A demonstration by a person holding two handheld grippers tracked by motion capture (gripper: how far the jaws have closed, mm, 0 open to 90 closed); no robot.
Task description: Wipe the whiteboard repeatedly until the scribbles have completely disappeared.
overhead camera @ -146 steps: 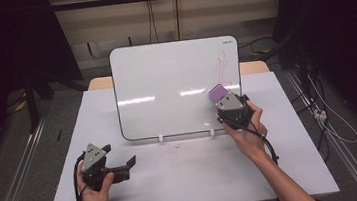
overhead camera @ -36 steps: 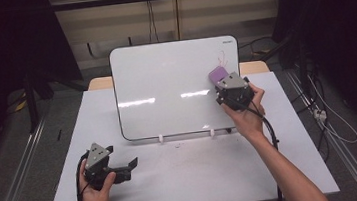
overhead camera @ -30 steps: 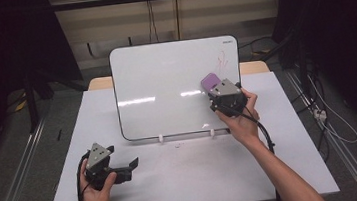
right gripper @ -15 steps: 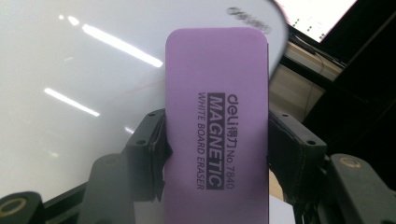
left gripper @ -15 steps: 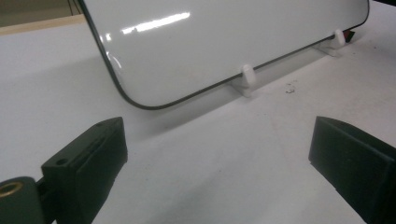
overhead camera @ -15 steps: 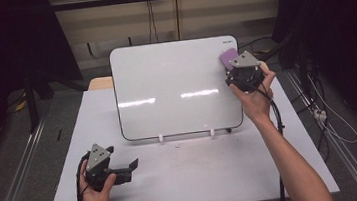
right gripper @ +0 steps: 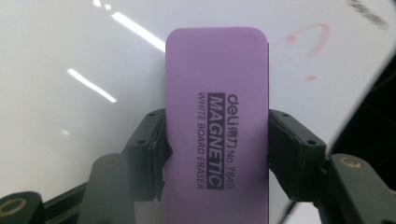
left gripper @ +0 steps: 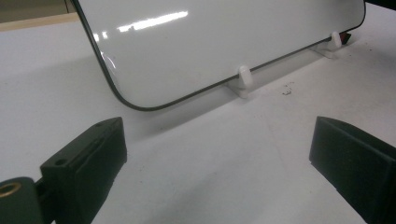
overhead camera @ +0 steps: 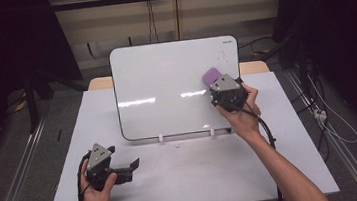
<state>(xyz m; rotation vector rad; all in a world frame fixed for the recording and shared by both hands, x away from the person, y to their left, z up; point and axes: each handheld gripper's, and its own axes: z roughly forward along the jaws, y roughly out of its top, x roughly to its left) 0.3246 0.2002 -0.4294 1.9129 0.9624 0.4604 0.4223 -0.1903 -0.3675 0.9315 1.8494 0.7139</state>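
The purple eraser [right gripper: 217, 107] is clamped across its width by the right gripper [overhead camera: 226, 91], its face held toward the whiteboard [overhead camera: 165, 89] near faint red marks [right gripper: 308, 39], apparently for wiping. The left gripper [overhead camera: 107, 169] is rested on the surface [overhead camera: 199, 173], jaws wide apart and empty.

You have one whiteboard [overhead camera: 165, 87] on one white table [overhead camera: 195, 179], standing on two white clip feet [overhead camera: 161, 139]. You hold two grippers, left gripper [overhead camera: 132, 166] and right gripper [overhead camera: 215, 82], and one purple magnetic eraser [right gripper: 217, 112].
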